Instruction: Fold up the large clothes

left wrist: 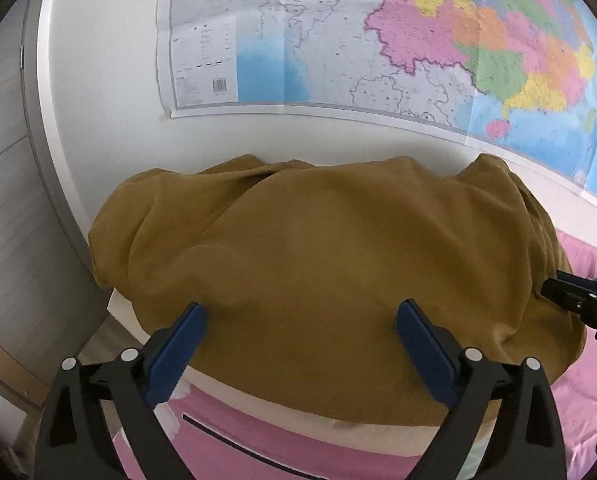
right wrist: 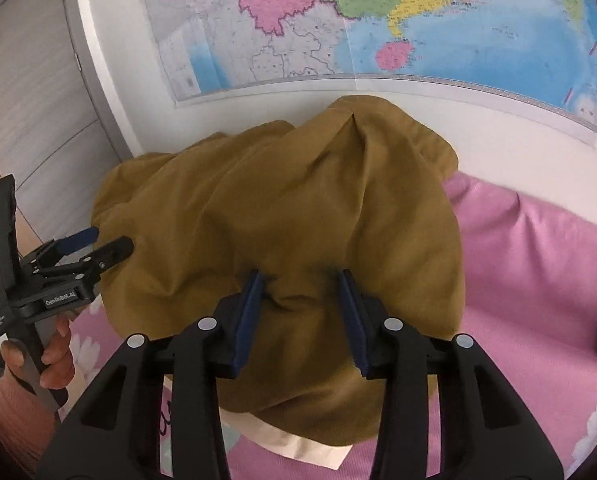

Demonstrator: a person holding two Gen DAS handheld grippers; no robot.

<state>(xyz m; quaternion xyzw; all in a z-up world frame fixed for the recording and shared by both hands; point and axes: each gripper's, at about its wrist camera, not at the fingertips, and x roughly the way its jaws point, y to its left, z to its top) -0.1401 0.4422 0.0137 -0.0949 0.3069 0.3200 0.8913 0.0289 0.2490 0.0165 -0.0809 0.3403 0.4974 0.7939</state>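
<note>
Left wrist view: a mustard-brown garment (left wrist: 330, 256) of soft matte woven cloth lies bunched in a broad, rounded mound with shallow creases, filling the centre of the frame and resting on a pink bedspread (left wrist: 578, 392) with a cream band along the near edge. The left gripper (left wrist: 301, 322), black-framed with blue rubber pads, stands with its jaws spread wide over the near part of the cloth, nothing held between them. At 3 o'clock the tip of the right gripper (left wrist: 566, 296) meets the garment's edge. At 12 o'clock a glossy, multicoloured wall map (left wrist: 378, 40) hangs on a white wall (left wrist: 106, 100); at 9 o'clock stands a grey wood-grain cabinet panel (left wrist: 10, 200). Right wrist view: the garment (right wrist: 298, 208) rises in a taller, folded heap with a sharp pleat near 12 o'clock. The right gripper (right wrist: 301, 280) has its jaws parted, a small ridge of cloth puckered between the blue pads; whether it is pinched cannot be told. At 9 o'clock the left gripper (right wrist: 108, 244) reaches the cloth's edge, held by the person's left hand (right wrist: 54, 348). Pink bedspread (right wrist: 538, 280) fills 3 to 5 o'clock.
</note>
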